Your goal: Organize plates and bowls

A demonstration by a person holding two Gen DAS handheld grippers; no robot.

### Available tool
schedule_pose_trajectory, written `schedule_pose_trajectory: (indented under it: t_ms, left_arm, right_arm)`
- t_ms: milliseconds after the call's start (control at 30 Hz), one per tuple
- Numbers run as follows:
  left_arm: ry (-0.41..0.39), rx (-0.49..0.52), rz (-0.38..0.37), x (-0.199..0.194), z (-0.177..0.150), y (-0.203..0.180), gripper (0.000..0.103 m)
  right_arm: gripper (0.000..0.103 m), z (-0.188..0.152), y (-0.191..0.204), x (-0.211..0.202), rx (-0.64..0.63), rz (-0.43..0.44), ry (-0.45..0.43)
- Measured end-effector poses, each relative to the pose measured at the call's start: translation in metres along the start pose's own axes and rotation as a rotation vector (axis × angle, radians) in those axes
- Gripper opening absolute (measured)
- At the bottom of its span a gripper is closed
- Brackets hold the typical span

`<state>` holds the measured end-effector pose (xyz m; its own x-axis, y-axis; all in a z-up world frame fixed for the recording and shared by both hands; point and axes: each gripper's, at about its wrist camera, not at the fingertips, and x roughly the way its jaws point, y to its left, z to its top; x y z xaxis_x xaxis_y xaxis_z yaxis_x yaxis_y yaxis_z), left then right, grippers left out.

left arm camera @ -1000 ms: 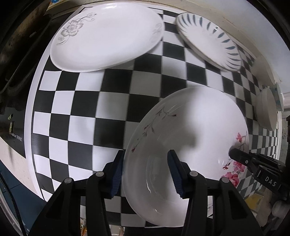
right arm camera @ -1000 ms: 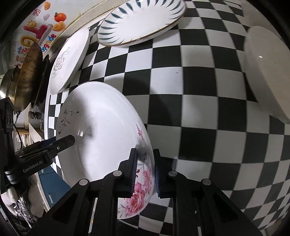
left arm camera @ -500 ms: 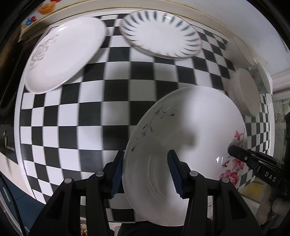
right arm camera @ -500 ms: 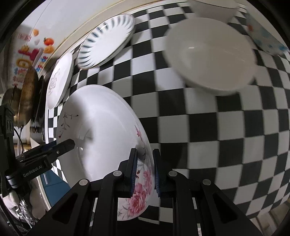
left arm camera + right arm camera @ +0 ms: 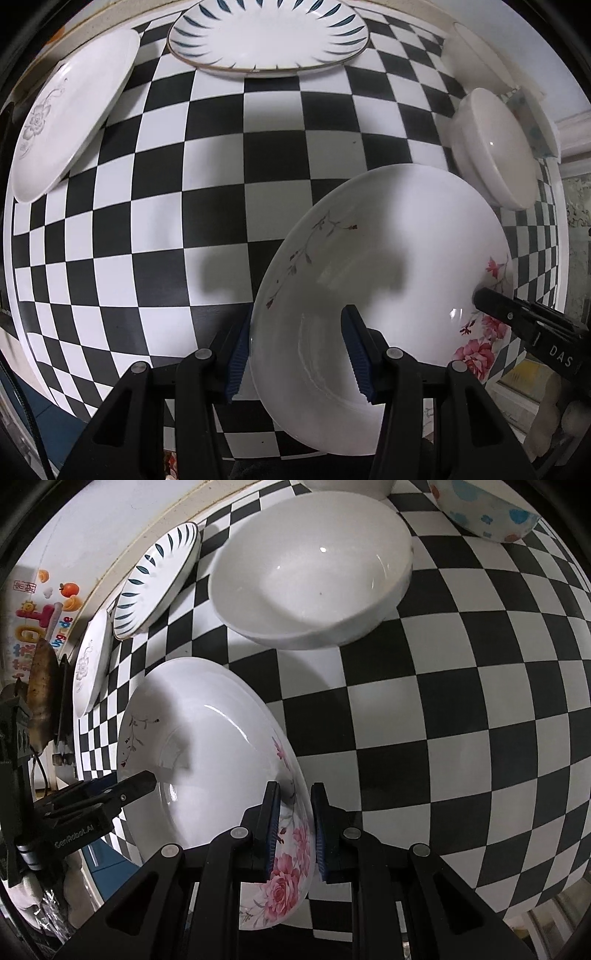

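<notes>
A large white bowl with pink roses (image 5: 388,266) (image 5: 207,746) hangs just above the checkered tabletop (image 5: 207,177), held at both ends. My left gripper (image 5: 295,332) is shut on its near rim, one pad outside the wall and one inside. My right gripper (image 5: 293,797) is shut on the rose-painted rim opposite. Each gripper shows in the other's view: the right gripper's tip (image 5: 495,299) and the left gripper's tip (image 5: 144,781). A plain white bowl (image 5: 310,565) (image 5: 495,147) stands just beyond the held bowl.
A blue-leaf plate (image 5: 269,33) (image 5: 155,579) and a white plate with a grey flower (image 5: 70,118) (image 5: 90,668) lie at the far left. A blue-spotted bowl (image 5: 480,506) and another white bowl (image 5: 347,483) stand at the back. A dark pan (image 5: 40,679) sits off the table's left end.
Both grippers carried the rose bowl sideways toward the plain white bowl, which now looms close. The two plates slid away to the left in both views. Neither grip changed.
</notes>
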<state>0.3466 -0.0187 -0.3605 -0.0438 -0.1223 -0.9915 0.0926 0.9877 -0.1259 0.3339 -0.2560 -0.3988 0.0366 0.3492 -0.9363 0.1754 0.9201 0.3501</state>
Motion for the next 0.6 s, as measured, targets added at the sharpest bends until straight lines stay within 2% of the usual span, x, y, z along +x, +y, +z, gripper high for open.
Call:
schedule_pose_trajectory:
  t_ms: [300, 600]
  left_arm:
    - [0.003, -0.039, 0.011, 0.002, 0.006, 0.005, 0.046]
    - [0.002, -0.055, -0.006, 0.009, 0.01, 0.006, 0.046]
  right_arm:
    - [0.019, 0.005, -0.006, 0.011, -0.031, 0.003, 0.05]
    - [0.021, 0.005, 0.007, 0.018, -0.065, -0.02, 0.076]
